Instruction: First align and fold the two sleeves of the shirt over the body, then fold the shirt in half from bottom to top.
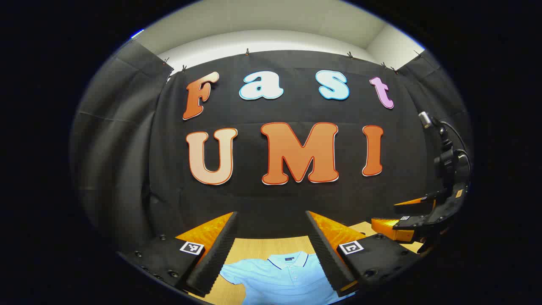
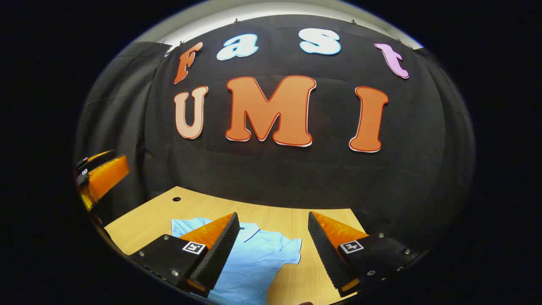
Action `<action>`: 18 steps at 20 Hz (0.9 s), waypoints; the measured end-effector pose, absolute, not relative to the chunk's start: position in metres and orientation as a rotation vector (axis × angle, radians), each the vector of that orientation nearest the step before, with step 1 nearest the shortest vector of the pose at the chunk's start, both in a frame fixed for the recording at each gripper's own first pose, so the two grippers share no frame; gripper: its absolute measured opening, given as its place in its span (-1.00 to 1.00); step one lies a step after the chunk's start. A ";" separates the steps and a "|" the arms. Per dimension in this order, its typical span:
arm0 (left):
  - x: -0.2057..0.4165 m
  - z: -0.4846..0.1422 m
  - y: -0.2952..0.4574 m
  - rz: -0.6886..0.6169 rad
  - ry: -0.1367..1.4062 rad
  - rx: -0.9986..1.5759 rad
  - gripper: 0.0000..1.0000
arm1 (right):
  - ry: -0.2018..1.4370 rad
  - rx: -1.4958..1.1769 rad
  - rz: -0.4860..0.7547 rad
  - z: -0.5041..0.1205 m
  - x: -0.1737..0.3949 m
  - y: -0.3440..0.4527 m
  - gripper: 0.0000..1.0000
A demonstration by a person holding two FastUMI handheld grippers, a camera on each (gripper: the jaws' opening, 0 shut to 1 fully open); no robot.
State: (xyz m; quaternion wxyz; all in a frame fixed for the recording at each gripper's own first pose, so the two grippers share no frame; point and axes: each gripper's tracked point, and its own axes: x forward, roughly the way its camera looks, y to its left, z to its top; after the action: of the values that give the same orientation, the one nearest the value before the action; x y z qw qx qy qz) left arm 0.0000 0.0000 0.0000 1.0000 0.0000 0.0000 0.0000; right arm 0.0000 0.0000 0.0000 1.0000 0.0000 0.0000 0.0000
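Lying flat — shirt [image 1: 283, 275]: a light blue polo with its collar [image 1: 289, 259] toward the booth wall, spread on the wooden table [image 1: 254, 248]; in the left gripper view it sits low between that gripper's two fingers, both short sleeves out to the sides.
Shirt, right gripper view: the shirt [image 2: 254, 262] lies low and left of centre, one sleeve [image 2: 291, 250] spread toward the bare wood in the middle, unfolded.
Left gripper [image 1: 271, 248]: fingers wide apart, nothing between them, held above the shirt and clear of the cloth; in the right gripper view it shows at the far left edge [image 2: 99, 176], well apart from the shirt.
Right gripper [image 2: 271, 250]: jaws wide, holding nothing, hovering above the table with its left finger over the shirt's collar side and its right finger over bare wood.
Right gripper from the left gripper view: it hangs at the right edge [image 1: 402, 218], fingers pointing left and parted, a cable [image 1: 459, 142] looping above its body.
Table: pale wood grain, with a small dark hole [image 2: 176, 198] near its far left corner — well away from the shirt.
Surroundings: black cloth wall [image 2: 296, 178] rising straight behind the table's far edge, with a pale ceiling [image 1: 262, 21] above it.
In the way: nothing lies on the shirt or between either gripper and it.
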 end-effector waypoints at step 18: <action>0.008 -0.009 -0.009 0.066 0.025 0.048 0.99 | 0.185 0.026 0.009 -0.050 0.084 -0.028 1.00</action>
State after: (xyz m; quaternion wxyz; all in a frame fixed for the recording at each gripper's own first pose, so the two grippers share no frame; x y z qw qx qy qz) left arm 0.0079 -0.0092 -0.0093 0.9991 0.0242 0.0125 0.0329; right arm 0.0844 -0.0283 -0.0500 0.9956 0.0130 0.0924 0.0044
